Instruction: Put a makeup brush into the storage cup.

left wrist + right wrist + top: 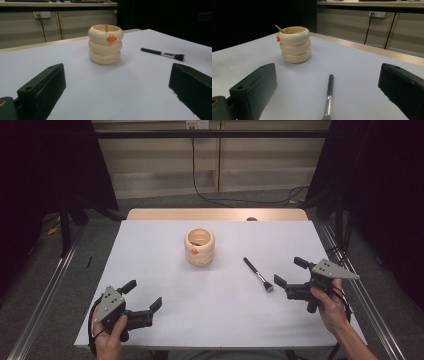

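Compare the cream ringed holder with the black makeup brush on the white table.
The cream three-ring holder with an orange emblem stands upright; the slim black-handled brush lies flat. The holder is squat, wide and hollow, the brush thin and long. The holder sits centrally; the brush lies before the open right gripper. Both rest ungripped on the white table.

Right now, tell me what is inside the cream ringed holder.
A thin wooden stick leans inside the cream ringed holder, its pointed tip poking above the rim. The holder's wall hides the stick's lower end and most of the holder's bottom, so anything else in there cannot be seen.
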{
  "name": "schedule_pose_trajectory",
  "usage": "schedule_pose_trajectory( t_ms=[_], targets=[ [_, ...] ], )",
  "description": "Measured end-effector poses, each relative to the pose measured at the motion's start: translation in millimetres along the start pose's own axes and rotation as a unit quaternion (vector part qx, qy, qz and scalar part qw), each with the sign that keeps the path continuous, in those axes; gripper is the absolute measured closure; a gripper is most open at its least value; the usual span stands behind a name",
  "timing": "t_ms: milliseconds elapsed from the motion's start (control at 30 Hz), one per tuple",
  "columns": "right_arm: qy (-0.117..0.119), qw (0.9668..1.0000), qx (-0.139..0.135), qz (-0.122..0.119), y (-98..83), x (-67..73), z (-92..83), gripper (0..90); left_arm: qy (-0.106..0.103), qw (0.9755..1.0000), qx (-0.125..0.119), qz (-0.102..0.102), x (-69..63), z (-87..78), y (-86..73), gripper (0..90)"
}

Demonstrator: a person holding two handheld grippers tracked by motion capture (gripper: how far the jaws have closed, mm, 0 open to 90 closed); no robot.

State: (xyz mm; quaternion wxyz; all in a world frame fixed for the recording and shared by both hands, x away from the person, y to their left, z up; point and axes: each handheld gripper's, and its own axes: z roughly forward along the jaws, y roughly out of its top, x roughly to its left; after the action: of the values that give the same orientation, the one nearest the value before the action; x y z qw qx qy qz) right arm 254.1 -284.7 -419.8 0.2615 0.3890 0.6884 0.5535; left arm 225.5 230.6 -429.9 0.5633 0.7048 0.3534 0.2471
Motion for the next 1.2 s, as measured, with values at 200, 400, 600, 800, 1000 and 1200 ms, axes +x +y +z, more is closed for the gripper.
schedule_pose_trajectory(
  t_ms=[200,400,600,800,1000,1200],
  targets=[
    [0.000,1.0000,-0.004,0.002,6.0,-2.3,12.8,2.0,-0.001,1.0000,0.001,-0.001,2.8,-0.2,-0.7,0.9],
    [-0.007,0.9999,-0.014,-0.005,16.2,-4.0,25.3,1.6,0.003,1.0000,-0.004,-0.002,4.6,-2.7,0.0,0.9],
    [-0.004,1.0000,0.001,-0.008,21.6,-5.2,38.9,0.0,0.005,0.9999,-0.008,-0.005,7.6,-5.4,0.6,0.8],
    [-0.007,0.9998,0.009,-0.019,25.4,-6.3,52.3,0.0,0.004,0.9999,-0.009,-0.007,8.3,-6.0,0.7,0.7],
    [-0.017,0.9995,0.014,-0.022,32.6,-12.7,61.2,0.0,-0.001,0.9998,-0.015,-0.008,5.7,-7.9,2.1,0.6],
    [-0.019,0.9992,0.025,-0.023,36.8,-17.5,70.6,0.0,-0.007,0.9999,-0.014,-0.006,4.4,-6.3,1.1,0.6]
  ],
)
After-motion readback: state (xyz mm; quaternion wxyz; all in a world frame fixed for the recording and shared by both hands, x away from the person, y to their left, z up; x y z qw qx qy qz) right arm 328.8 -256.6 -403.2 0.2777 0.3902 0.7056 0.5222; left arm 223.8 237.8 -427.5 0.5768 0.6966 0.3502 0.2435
